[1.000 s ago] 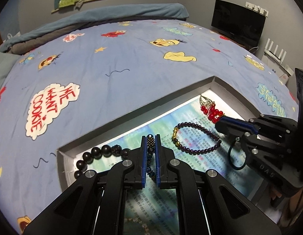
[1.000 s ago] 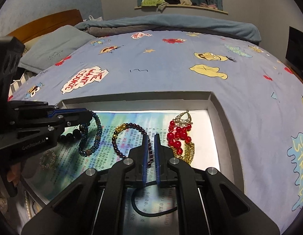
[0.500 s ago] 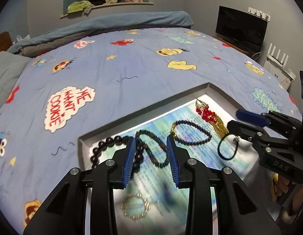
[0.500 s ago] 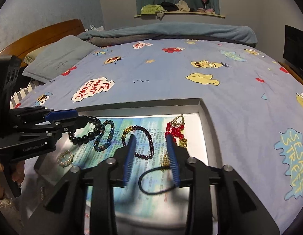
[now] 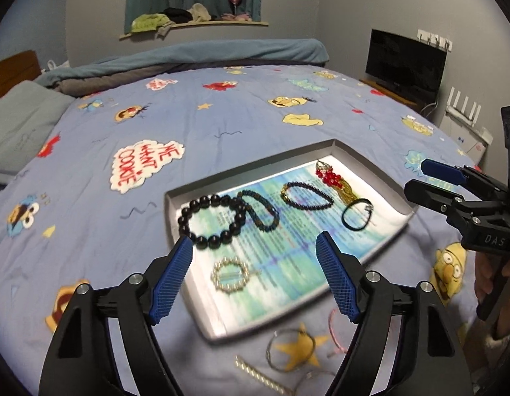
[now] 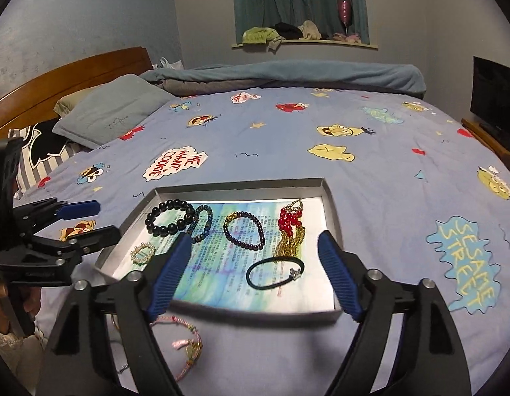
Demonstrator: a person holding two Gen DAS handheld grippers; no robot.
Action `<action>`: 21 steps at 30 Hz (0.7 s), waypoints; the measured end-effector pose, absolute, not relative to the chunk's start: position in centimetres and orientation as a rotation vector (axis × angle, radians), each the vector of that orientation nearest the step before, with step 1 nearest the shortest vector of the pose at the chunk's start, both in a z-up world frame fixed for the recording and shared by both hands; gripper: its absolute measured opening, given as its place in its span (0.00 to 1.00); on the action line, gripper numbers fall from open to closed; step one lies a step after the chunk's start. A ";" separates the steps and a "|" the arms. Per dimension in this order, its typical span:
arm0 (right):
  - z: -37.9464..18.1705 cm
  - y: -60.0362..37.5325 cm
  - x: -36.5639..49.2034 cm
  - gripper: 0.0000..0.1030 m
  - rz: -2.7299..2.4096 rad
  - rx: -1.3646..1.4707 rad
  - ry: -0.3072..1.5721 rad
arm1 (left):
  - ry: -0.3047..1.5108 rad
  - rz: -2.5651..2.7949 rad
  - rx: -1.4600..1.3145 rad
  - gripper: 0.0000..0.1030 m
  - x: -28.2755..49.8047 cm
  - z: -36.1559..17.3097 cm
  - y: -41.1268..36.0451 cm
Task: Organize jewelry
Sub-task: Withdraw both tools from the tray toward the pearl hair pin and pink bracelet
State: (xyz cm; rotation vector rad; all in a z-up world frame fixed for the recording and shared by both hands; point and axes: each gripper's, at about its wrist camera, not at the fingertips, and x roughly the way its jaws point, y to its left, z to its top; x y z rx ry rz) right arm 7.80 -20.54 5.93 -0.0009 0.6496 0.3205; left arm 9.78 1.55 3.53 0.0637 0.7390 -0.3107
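Note:
A grey shallow tray (image 5: 370,161) (image 6: 331,198) lies on the bed. In it lie a black bead bracelet (image 5: 202,213) (image 6: 169,217), a dark blue bracelet (image 5: 265,209) (image 6: 202,222), a purple bracelet (image 5: 306,194) (image 6: 243,231), a red and gold piece (image 5: 334,180) (image 6: 289,227), a black hair tie (image 5: 355,214) (image 6: 274,272) and a pearl brooch (image 5: 230,274) (image 6: 143,252). My left gripper (image 5: 255,280) is open and empty above the tray's near edge. My right gripper (image 6: 255,274) is open and empty, also above the tray's near side.
Loose jewelry lies on the sheet in front of the tray: a pink cord bracelet (image 6: 185,336) (image 5: 334,333), a thin ring bangle (image 5: 289,349) and a twisted chain (image 5: 258,374). A pillow (image 6: 113,112) lies far left, a TV (image 5: 406,66) far right.
Both grippers opened, letting go of the dark blue bracelet and the black hair tie, which now lie in the tray. Both pulled back and up from the tray.

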 end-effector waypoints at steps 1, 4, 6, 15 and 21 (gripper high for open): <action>6.0 -20.6 7.5 0.82 0.321 -0.004 0.647 | 0.740 -0.314 0.055 0.76 9.2 3.5 1.8; 6.2 -20.7 6.4 0.88 0.321 -0.012 0.642 | 0.743 -0.304 0.053 0.76 7.9 3.2 2.3; 6.2 -20.8 5.8 0.89 0.320 -0.014 0.640 | 0.741 -0.296 0.050 0.76 6.9 3.0 2.6; 4.9 -21.0 3.2 0.94 0.329 -0.035 0.657 | 0.774 -0.255 0.031 0.76 3.2 0.5 4.3; 3.5 -20.8 2.4 0.94 0.345 -0.021 0.678 | 0.792 -0.244 0.034 0.76 1.8 -1.0 4.2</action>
